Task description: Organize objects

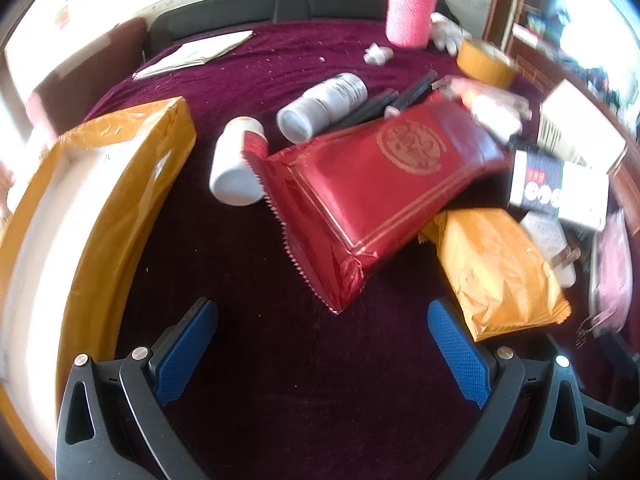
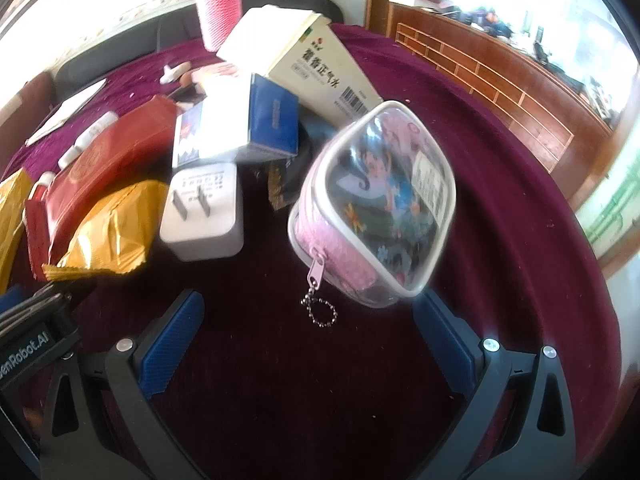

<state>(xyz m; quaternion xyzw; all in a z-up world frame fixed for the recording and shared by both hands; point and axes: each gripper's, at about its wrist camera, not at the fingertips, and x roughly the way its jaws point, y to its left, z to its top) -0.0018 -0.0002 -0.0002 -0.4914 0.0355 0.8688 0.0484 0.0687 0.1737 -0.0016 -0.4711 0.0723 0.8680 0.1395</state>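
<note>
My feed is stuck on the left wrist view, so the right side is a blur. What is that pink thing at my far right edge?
Observer: A pink zip pouch with a clear cartoon-printed side, lying on the maroon cloth.
Operator: Is the right gripper on it?
Observer: No. The right gripper is open; the pouch lies just ahead, nearer its right finger.
Operator: Anything beside the pouch?
Observer: A white plug adapter, prongs up, lies to its left.

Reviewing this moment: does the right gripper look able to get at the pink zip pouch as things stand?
Probably yes. The right gripper has its jaws wide open, and the pink zip pouch sits just ahead on bare cloth, slightly toward the right jaw. The white plug adapter lies apart to the left, so nothing blocks the approach.
</note>
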